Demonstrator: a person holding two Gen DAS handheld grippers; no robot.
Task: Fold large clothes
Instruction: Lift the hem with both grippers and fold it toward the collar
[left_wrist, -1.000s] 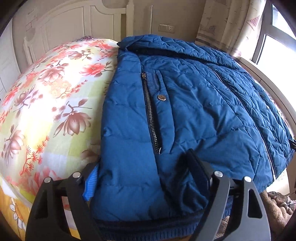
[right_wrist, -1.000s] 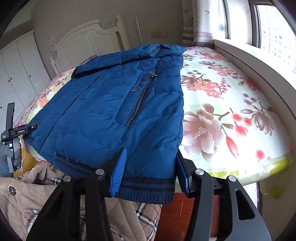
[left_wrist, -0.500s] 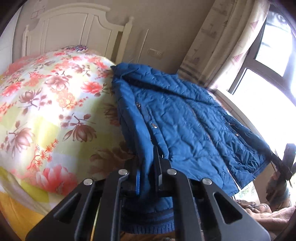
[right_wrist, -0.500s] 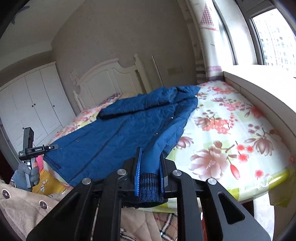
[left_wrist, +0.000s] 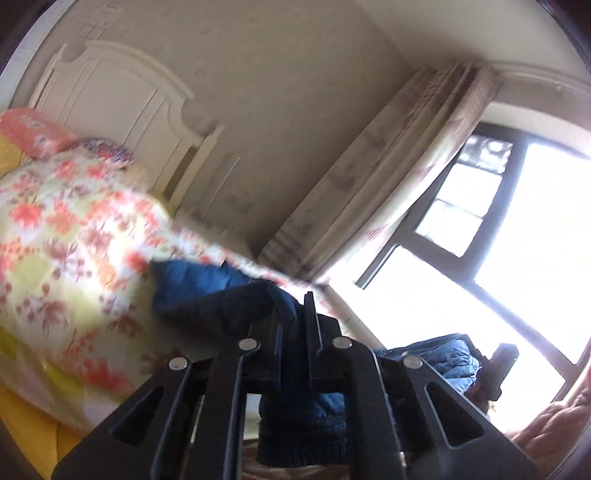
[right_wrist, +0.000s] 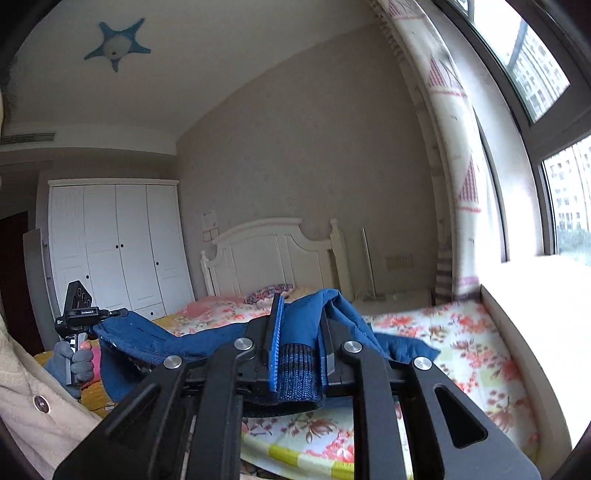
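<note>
1. Two grippers each pinch the blue jacket's knit hem, so it lifts evenly.
2. Low in the middle of its own view, the right gripper is clamped on the hem.
3. The left gripper is clamped too.
4. Part of the jacket hangs above the flowery bed, probably ready to fold over.

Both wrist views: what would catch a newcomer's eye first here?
The blue quilted jacket dominates: it hangs lifted above the floral bedspread, stretched between the two tools. The right tool is clamped on its dark ribbed knit hem in the foreground, and the left tool grips the far corner at left. Overhead, a blue star-shaped ceiling light stands out.
</note>
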